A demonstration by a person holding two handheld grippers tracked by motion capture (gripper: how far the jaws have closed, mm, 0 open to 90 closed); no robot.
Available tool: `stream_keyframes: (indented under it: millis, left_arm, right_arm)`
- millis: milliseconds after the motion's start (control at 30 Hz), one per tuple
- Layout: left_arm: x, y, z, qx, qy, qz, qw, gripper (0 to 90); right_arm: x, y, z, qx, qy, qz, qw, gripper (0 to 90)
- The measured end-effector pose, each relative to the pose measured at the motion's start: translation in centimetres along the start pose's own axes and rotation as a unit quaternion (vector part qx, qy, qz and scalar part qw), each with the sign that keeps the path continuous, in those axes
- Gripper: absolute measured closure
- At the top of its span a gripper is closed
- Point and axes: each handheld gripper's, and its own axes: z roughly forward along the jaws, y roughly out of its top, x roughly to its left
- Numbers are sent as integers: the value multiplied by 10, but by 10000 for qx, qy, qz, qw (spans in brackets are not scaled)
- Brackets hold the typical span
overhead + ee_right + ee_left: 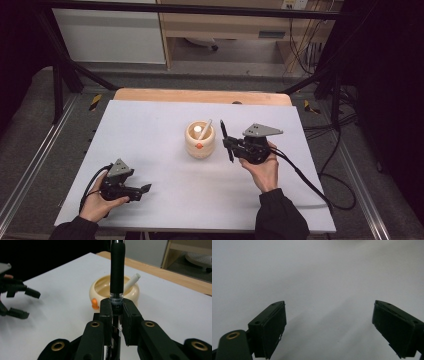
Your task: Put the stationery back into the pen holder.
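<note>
A cream round pot [200,140] with an orange knob stands mid-table, and a white stick [204,128] leans inside it. My right gripper [233,145] hovers just right of the pot, shut on a black pen [226,140] that crosses its jaws. In the right gripper view the pen [117,275] rises upright between the pads [107,312], with the pot [113,291] and white stick [132,281] behind it. My left gripper [145,189] rests low near the front left of the table, open with nothing between its fingers [270,327]; it also shows far left as the left gripper [23,303].
The white table top [150,125] has a wooden strip along its far edge. Black frame bars and cables run at the right side, and shelving stands beyond the table. Bare surface lies between the two grippers.
</note>
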Motion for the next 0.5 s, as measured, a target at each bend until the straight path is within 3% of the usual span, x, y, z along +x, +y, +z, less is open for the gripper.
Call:
stream_keyframes:
  millis: [300,500]
  left_arm:
    - [1,-2,1,26,-14,-19,10000,119]
    - [1,-2,2,14,-38,-18,10000,119]
  right_arm:
    - [0,26,9,-435,-117,381,9983,800]
    - [2,41,20,-639,-178,506,9965,800]
